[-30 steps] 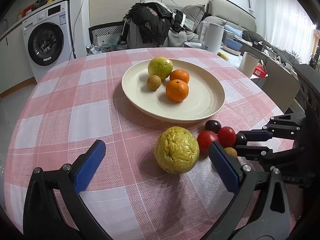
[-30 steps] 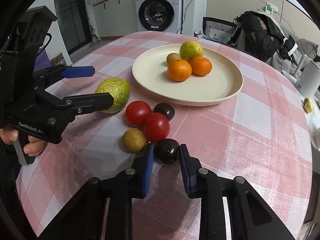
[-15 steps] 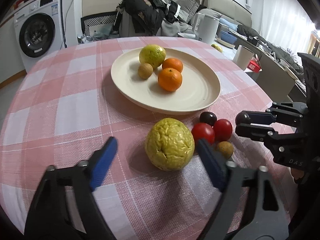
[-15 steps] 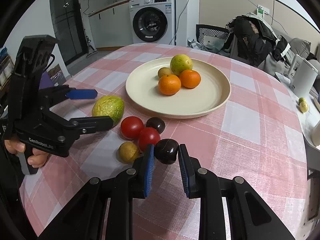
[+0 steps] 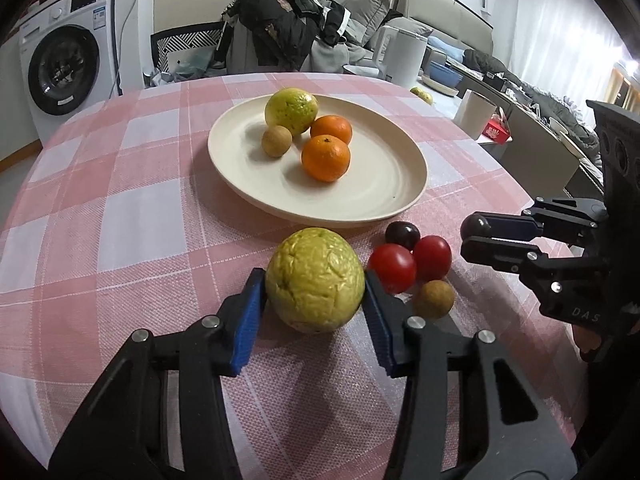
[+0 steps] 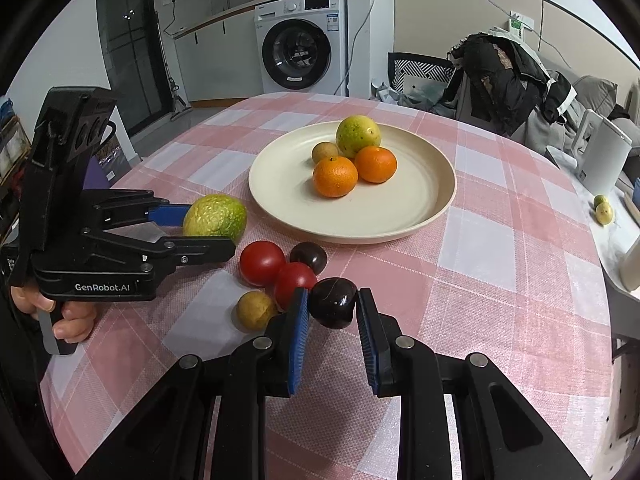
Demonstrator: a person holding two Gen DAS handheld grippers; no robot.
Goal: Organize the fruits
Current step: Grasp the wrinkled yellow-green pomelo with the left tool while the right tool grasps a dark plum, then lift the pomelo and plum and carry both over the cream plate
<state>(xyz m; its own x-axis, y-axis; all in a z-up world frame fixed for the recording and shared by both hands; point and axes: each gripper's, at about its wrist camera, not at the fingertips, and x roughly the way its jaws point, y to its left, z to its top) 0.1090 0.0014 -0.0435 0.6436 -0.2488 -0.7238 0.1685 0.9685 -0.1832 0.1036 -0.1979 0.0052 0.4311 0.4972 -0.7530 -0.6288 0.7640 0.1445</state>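
My left gripper (image 5: 315, 306) is shut on a wrinkled yellow-green fruit (image 5: 315, 280), also seen in the right wrist view (image 6: 216, 216), on the checked tablecloth just in front of the cream plate (image 5: 384, 196). My right gripper (image 6: 333, 316) is shut on a dark plum (image 6: 334, 307) and holds it above the cloth; it also shows in the left wrist view (image 5: 474, 226). The plate holds two oranges (image 5: 326, 158), a green-yellow fruit (image 5: 291, 110) and a small brown fruit (image 5: 276, 141). Two red tomatoes (image 5: 392, 267), another dark plum (image 5: 402, 235) and a small brown fruit (image 5: 434, 299) lie between the grippers.
The round table (image 5: 100, 220) drops off at its edges. Behind it stand a chair heaped with clothes (image 5: 280, 28), a washing machine (image 5: 64, 68) and a white kettle (image 5: 404, 56). A side counter on the right carries a paper roll (image 5: 478, 114) and small fruits (image 6: 602, 208).
My left gripper moved forward and closed its pads onto the wrinkled fruit. My right gripper, holding the dark plum, lifted it clear of the cloth.
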